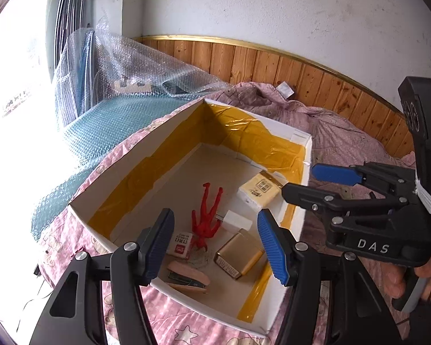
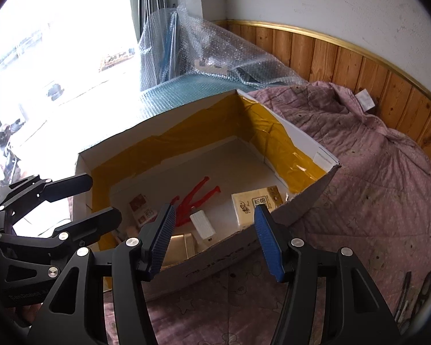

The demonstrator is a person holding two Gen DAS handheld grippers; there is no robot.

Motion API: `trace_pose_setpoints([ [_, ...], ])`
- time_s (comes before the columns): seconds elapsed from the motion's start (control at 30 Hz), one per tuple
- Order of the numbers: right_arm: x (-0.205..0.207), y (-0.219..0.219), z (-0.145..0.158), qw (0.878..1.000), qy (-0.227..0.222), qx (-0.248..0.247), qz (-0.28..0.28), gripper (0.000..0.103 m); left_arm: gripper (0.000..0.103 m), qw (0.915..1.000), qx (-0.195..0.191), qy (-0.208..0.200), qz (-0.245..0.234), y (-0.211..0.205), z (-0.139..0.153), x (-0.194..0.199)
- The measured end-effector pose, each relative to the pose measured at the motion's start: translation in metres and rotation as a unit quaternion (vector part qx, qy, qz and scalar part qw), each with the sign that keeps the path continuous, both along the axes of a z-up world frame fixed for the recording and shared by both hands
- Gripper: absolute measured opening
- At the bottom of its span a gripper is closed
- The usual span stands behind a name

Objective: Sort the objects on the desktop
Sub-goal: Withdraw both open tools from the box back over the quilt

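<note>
Presently both the left gripper (image 1: 215, 241) and right gripper (image 2: 214, 237) are held open and empty above the tape-lined white cardboard box (image 1: 135, 146), where the red plastic figurine (image 1: 205, 218) at twelve o'clock should be approached squarely.

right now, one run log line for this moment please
left hand-held gripper: open, empty | right hand-held gripper: open, empty | white cardboard box: red plastic figure, gold tin inside
</note>
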State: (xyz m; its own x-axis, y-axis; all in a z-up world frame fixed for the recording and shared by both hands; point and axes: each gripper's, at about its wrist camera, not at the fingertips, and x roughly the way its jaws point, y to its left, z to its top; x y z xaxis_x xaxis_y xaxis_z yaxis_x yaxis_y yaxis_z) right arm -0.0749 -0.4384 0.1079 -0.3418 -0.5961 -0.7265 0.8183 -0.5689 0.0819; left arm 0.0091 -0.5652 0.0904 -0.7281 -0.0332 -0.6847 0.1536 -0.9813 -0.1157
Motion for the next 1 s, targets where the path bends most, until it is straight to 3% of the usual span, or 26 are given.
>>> trace_pose_setpoints([
  [0.5, 0.027, 0.096, 0.028, 0.997, 0.001, -0.066, -0.044, 0.06, 0.062, 0.9976, -0.031, 0.038, -0.048, 0.071, 0.025, 0.021],
  [0.83, 0.024, 0.182, 0.001, 0.99, -0.029, -0.08, -0.115, 0.06, 0.062, 0.9941, -0.019, 0.034, -0.101, 0.134, 0.015, 0.015],
  [1.0, 0.02, 0.237, -0.026, 0.981, -0.043, -0.084, -0.17, 0.06, 0.062, 0.9901, 0.006, 0.021, -0.138, 0.173, 0.003, 0.001],
])
